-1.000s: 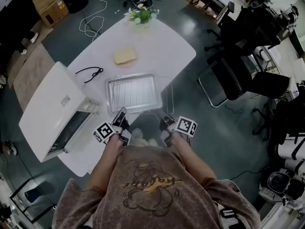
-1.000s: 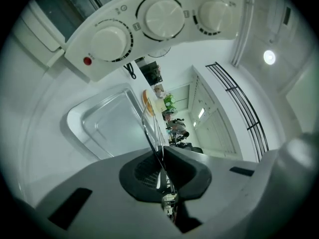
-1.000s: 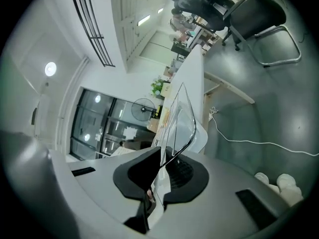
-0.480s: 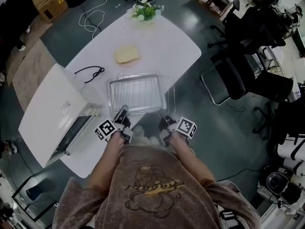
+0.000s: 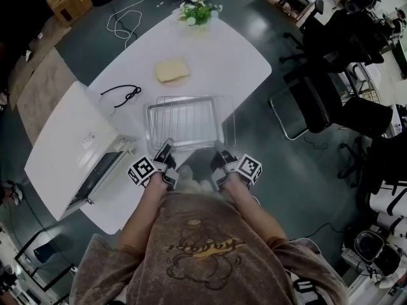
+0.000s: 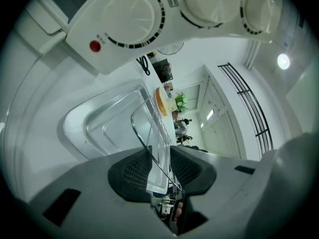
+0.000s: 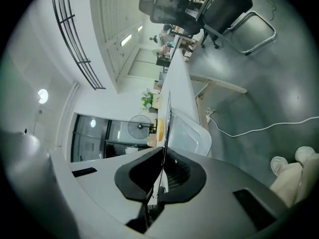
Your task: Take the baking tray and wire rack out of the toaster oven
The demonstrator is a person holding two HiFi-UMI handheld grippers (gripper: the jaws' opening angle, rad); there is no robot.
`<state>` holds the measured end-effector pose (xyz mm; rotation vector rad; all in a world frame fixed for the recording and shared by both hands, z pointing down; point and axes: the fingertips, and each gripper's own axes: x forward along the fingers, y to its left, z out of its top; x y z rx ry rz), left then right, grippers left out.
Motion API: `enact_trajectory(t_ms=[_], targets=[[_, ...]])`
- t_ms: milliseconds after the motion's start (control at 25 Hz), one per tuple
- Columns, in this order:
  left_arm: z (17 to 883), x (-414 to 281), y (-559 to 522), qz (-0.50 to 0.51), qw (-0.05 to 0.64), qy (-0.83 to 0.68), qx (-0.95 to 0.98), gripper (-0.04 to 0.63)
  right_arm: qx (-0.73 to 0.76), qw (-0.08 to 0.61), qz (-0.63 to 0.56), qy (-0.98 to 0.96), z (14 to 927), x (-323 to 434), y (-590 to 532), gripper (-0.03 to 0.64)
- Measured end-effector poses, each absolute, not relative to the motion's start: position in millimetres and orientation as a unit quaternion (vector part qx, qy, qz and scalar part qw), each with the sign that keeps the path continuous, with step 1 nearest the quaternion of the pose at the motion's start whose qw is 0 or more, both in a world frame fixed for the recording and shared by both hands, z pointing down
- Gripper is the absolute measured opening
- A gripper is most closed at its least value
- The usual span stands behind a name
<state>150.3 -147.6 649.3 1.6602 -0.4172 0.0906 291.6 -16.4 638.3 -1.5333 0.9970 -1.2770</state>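
Table (image 5: 219,59) w/ baking tray (image 5: 151,123), wire rack (image 5: 227,121) laid on it.

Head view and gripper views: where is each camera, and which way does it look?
Head view: on the person's head, looking down at the table; arms, left gripper and right gripper show.
Left gripper view: on the left gripper, looking along jaws just opening around the baking tray rim, toaster oven above.
Right gripper view: on the right gripper, jaws shut on the wire rack, facing chairs.
Shared: baking tray.

Silver baking tray (image 5: 181,122) w/ wire rack (image 5: 229,122) on top, flat on table (image 5: 222,62) beside open white toaster oven (image 5: 70,151).
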Motion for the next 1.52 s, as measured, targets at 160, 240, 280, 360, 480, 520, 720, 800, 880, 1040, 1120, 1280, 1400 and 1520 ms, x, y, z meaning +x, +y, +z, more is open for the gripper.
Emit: enact_trajectory(t_ms=[160,240,280,360,480,520,720,800,880,1040,1120,1280,1400,1520], targets=[[648.6,148.3,-139.4,0.044,0.663,-0.176,0.726,0.12,-0.62,0.458,-0.509,0.383,640.6,293.9,-14.8,0.003],[647.2,146.7,-134.4,0.046,0.664,-0.173,0.726,0.12,-0.618,0.455,-0.509,0.39,640.2,294.2,-16.9,0.003],[645.4,146.0,-132.0,0.046,0.663,-0.171,0.727,0.118,-0.617,0.451,-0.511,0.392,640.3,294.0,-17.4,0.003],[640.7,144.1,-128.0,0.043,0.661,-0.168,0.73,0.118,-0.618,0.442,-0.517,0.395,641.6,292.7,-16.2,0.002],[633.2,141.8,-123.7,0.032,0.661,-0.162,0.732,0.118,-0.613,0.435,-0.518,0.409,642.6,287.8,-15.5,0.003],[630.4,141.2,-122.5,0.031,0.659,-0.159,0.734,0.118,-0.611,0.431,-0.52,0.412,644.0,284.8,-15.4,0.003],[615.6,135.2,-118.0,0.03,0.643,-0.152,0.75,0.118,-0.607,0.395,-0.541,0.428,654.5,264.2,-14.7,0.003],[611.4,133.2,-118.1,0.024,0.643,-0.152,0.751,0.118,-0.605,0.382,-0.55,0.43,661.2,259.4,-14.1,0.003],[608.6,131.2,-118.0,0.021,0.643,-0.151,0.751,0.118,-0.603,0.367,-0.56,0.434,667.8,255.1,-14.2,0.003],[603.2,128.8,-117.2,0.011,0.647,-0.146,0.748,0.118,-0.604,0.344,-0.57,0.439,678.2,253.1,-14.0,0.005],[601.2,127.5,-116.4,0.01,0.645,-0.146,0.75,0.118,-0.604,0.343,-0.573,0.436,683.4,255.5,-13.6,0.005],[597.8,124.6,-114.0,0.009,0.644,-0.145,0.751,0.118,-0.598,0.342,-0.571,0.446,689.2,257.6,-18.9,0.005],[596.1,123.7,-112.8,0.013,0.641,-0.145,0.753,0.118,-0.592,0.34,-0.57,0.457,689.1,258.0,-21.8,0.005],[594.3,123.6,-111.8,0.008,0.647,-0.143,0.749,0.118,-0.583,0.341,-0.576,0.46,688.5,256.5,-22.5,0.005]])
